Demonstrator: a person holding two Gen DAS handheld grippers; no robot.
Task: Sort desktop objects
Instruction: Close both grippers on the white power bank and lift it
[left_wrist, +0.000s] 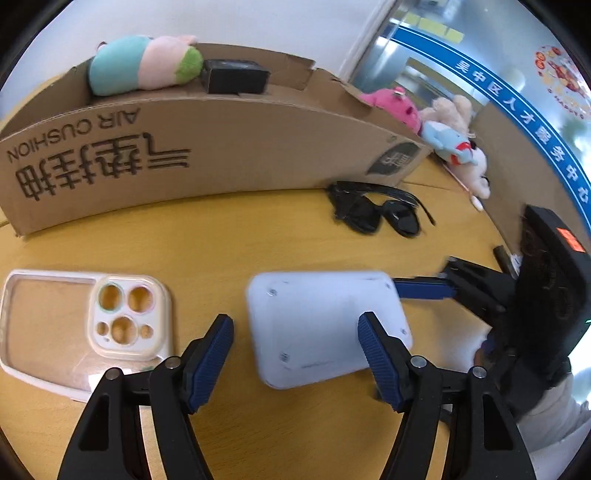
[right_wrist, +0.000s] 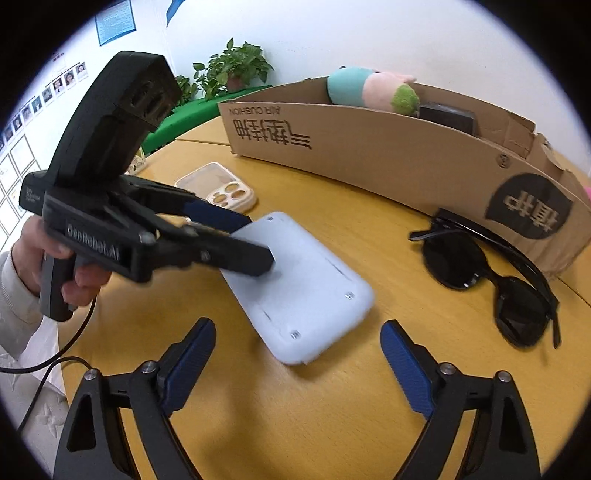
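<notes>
A pale white rectangular device (left_wrist: 325, 325) lies face down on the wooden table; it also shows in the right wrist view (right_wrist: 306, 295). My left gripper (left_wrist: 295, 332) is open, its fingers straddling the device's near left end; in the right wrist view (right_wrist: 255, 240) it reaches over the device. My right gripper (right_wrist: 299, 339) is open, close to the device's near corner; in the left wrist view (left_wrist: 436, 286) it comes in from the right. A clear phone case (left_wrist: 85, 325) lies to the left. Black sunglasses (right_wrist: 491, 277) lie by the cardboard box (left_wrist: 207, 147).
The box holds a pastel plush toy (left_wrist: 144, 64) and a black block (left_wrist: 236, 75). More plush toys (left_wrist: 443, 136) lie at the back right. A potted plant (right_wrist: 236, 68) stands beyond the table. The table edge runs near the left hand.
</notes>
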